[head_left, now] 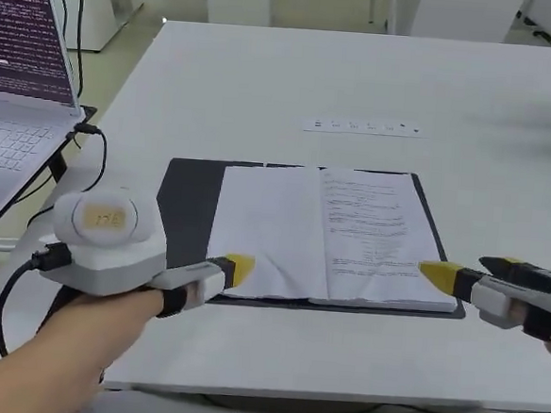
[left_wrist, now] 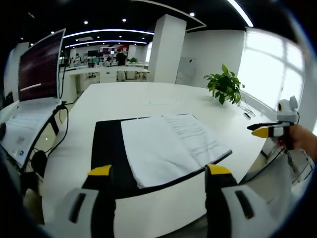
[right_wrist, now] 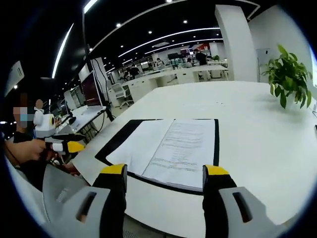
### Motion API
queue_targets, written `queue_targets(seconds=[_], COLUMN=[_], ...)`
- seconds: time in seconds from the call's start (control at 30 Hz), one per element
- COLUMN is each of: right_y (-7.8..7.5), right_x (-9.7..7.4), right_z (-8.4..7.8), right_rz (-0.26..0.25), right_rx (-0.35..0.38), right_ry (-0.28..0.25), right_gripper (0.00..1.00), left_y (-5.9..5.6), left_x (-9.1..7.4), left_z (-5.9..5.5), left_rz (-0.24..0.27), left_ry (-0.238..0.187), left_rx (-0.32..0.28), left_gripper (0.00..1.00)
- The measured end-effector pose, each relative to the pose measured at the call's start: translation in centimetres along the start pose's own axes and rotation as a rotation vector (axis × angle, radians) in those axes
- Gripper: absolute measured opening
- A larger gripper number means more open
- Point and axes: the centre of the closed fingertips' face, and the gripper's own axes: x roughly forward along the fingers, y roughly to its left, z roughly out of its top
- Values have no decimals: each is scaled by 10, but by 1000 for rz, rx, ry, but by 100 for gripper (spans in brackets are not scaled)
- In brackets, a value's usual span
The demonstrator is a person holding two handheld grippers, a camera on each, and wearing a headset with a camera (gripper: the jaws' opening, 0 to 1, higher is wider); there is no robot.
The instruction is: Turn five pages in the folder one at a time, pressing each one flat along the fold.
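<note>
Yellow-tipped left gripper (head_left: 238,268) and right gripper (head_left: 439,273) beside folder (head_left: 189,200) (fingers (left_wrist: 100,171) apart, level)

One of each thing on the desk (head_left: 266,74), and two grippers
One open folder (head_left: 311,233) near the front edge, one laptop (head_left: 18,103) at the left edge, one potted plant (left_wrist: 225,84) at the right edge, one white strip (head_left: 361,126) farther back, plus a left gripper (left_wrist: 159,171) and a right gripper (right_wrist: 166,169)

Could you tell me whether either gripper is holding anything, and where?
Nothing is held: the left gripper and right gripper both stand open near the folder.
</note>
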Motion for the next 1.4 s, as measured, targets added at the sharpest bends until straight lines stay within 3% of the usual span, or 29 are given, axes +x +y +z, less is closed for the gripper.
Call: queue_targets(seconds=[0.27,0.53,1.07,1.4], right_y=[-13,-20,-22,-20], right_x=[-15,-26,-25,-25], right_z=[1,10,7,5], right_rz=[-24,-44,-27,-18], right_rx=[6,-39,-61,-56], right_ry=[-34,-83,-70,-70], right_gripper=[80,100,100,100], left_y=[-2,-3,-2,-14], left_x=[-13,-25,-31,-19], left_z=[3,3,6,9], left_rz=[11,9,18,-1], left_ry=[-23,-19,-23,-13], left_rx=[69,92,79,61], left_gripper=[92,99,99,95])
